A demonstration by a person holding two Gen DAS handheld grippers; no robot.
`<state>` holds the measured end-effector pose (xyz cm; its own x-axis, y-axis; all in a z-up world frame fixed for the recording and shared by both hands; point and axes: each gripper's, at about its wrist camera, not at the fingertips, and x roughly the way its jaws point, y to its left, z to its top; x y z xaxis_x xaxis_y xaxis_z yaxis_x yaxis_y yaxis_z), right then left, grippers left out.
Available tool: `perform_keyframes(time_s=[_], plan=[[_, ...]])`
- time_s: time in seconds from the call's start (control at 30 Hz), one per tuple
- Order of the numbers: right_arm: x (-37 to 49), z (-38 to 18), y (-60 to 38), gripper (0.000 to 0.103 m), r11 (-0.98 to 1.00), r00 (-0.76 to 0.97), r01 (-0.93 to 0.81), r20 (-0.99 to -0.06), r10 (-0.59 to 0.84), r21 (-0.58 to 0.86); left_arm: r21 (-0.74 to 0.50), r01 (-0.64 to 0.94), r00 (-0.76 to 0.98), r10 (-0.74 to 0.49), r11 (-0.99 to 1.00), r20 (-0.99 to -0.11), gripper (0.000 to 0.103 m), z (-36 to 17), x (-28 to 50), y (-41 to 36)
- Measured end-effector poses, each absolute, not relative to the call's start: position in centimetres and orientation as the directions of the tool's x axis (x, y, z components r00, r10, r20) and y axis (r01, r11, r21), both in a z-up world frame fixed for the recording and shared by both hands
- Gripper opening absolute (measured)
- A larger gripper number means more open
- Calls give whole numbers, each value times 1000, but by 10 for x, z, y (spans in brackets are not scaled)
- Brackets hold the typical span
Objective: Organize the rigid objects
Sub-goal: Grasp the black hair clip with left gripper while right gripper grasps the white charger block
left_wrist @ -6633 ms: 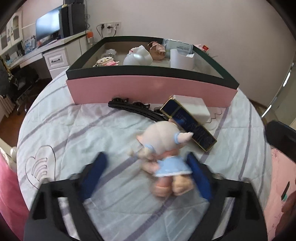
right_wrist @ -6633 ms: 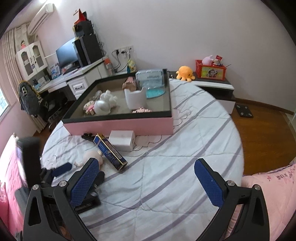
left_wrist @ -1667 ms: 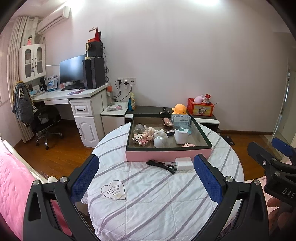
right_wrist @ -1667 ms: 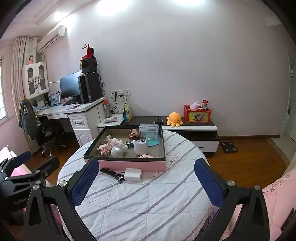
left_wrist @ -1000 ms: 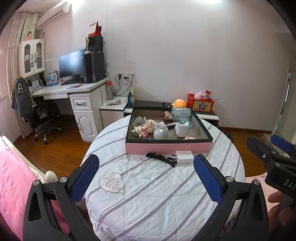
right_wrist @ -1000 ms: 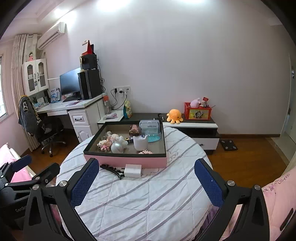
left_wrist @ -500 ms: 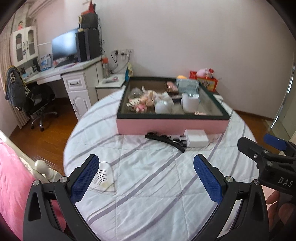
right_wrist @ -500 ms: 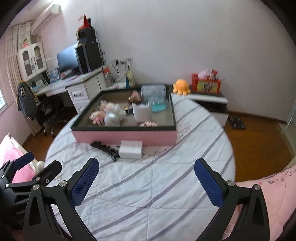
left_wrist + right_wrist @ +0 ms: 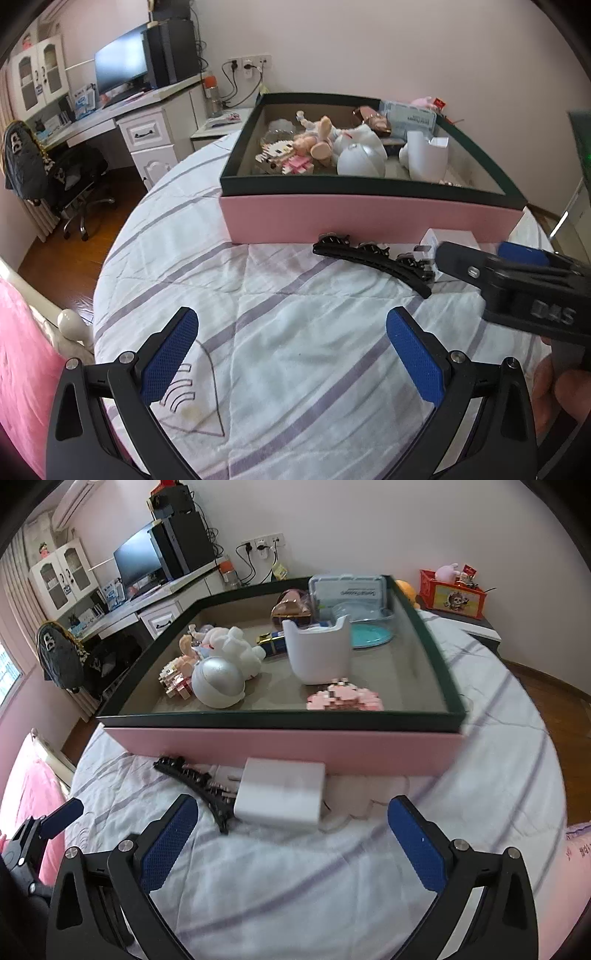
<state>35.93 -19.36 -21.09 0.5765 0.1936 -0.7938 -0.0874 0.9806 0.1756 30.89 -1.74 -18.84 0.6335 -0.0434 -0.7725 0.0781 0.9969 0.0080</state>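
A pink box with a dark green rim (image 9: 369, 218) (image 9: 280, 751) stands on the round striped bed and holds several toys and small items. In front of it lie a black hair clip (image 9: 373, 260) (image 9: 195, 782) and a white charger block (image 9: 280, 794) (image 9: 448, 236). My left gripper (image 9: 291, 354) is open and empty, low over the bedcover, short of the clip. My right gripper (image 9: 291, 838) is open and empty, just before the charger block. It shows in the left wrist view at the right (image 9: 517, 280).
Inside the box are a doll (image 9: 314, 136), a white round item (image 9: 218, 681), a white cup-like holder (image 9: 317, 651), a pink block figure (image 9: 343, 698) and a clear case (image 9: 349, 590). A desk with monitor (image 9: 122, 70) and chair (image 9: 77, 177) stand to the left.
Both grippers have come down and forward from high above the room to just over the bed, close to the clip and charger. The doll and blue box from earlier now lie in the pink box.
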Motion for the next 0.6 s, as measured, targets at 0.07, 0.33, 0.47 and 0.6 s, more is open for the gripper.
perform_keyframes(time_s=[0.07,0.33,0.47,0.6], plan=[[366,-219,-192,79,982,554,-93,-811,188,165,14,83,628,-42,996,-777,103,-192,313,-20],[361,-215,-195,56,975,570,-129,-792,220,179,14,104,617,-54,994,-785,103,-196,321,-30],[363,-216,-196,57,974,558,-126,-798,227,188,9,100,613,-54,995,-788,103,-198,319,-30],[361,-217,-186,66,978,560,-141,-802,206,153,8,96,612,-52,995,-789,103,-198,319,-29]])
